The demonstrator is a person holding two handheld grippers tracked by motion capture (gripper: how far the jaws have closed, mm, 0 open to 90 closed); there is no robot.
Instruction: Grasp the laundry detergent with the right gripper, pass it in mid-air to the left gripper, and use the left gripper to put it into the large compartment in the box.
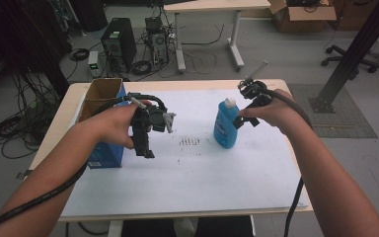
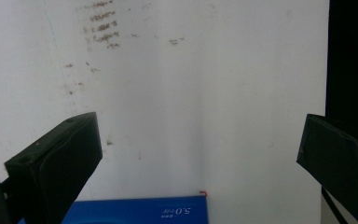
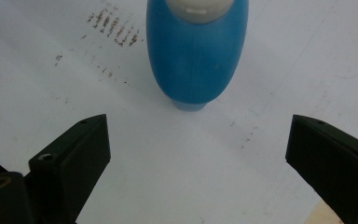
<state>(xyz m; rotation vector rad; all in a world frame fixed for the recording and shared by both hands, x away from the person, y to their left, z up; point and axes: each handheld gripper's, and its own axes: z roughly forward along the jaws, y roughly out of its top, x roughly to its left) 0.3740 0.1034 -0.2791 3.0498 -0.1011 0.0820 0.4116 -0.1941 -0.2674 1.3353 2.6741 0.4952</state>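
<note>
Bottle point(image 1: 225, 126) upright on counter point(image 1: 202, 173), long axis vertical, just left of right hand-held gripper point(image 1: 243, 120); jaws wide apart, empty. Left hand-held gripper point(image 1: 145, 148) farther off, likewise spread, empty.

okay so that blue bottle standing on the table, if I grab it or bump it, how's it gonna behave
The blue bottle stands upright, tall on a narrow base, so a nudge near its white cap would probably tip it. Its rounded, smooth-looking sides may slip between the open right gripper unless squeezed low. It looks plastic, so probably not fragile.

Bare forearms without sleeves; black tongs point(image 1: 143, 143) with blocky jaws, visible screw holes, thick black trailing cables
</note>
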